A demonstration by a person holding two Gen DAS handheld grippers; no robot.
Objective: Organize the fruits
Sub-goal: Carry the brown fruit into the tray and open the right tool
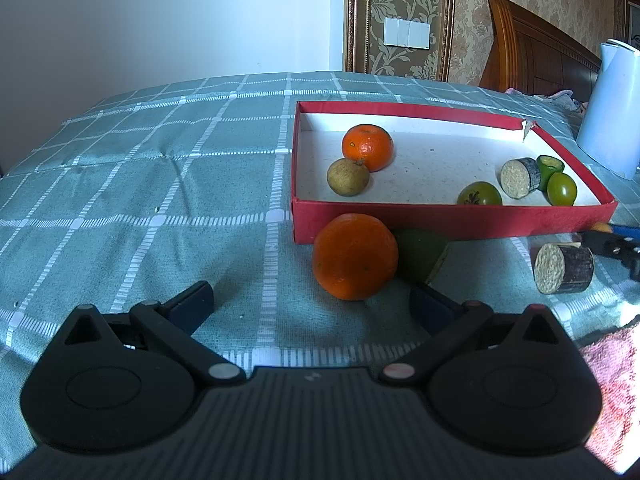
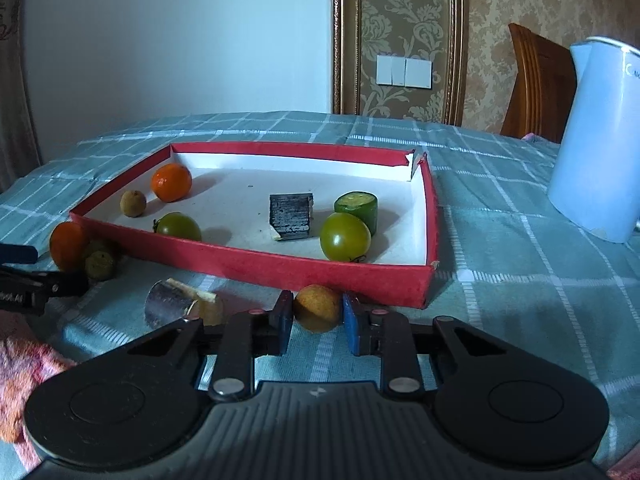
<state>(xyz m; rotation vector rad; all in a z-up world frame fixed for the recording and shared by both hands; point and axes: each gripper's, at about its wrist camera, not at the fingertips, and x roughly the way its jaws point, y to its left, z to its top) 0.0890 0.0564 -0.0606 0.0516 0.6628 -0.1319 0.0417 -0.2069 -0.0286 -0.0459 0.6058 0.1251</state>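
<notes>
Clamping a small yellow-brown round fruit between its blue pads, the right gripper rests low on the green checked tablecloth, just outside the near wall of the red cardboard tray. The left gripper hovers with jaws spread wide, an orange lying ahead between its fingers, touching a green fruit beside the tray. Inside the tray sit a tangerine, a brown longan, two green tomatoes, a sugarcane piece and a green cut chunk. Another sugarcane piece lies on the cloth.
</notes>
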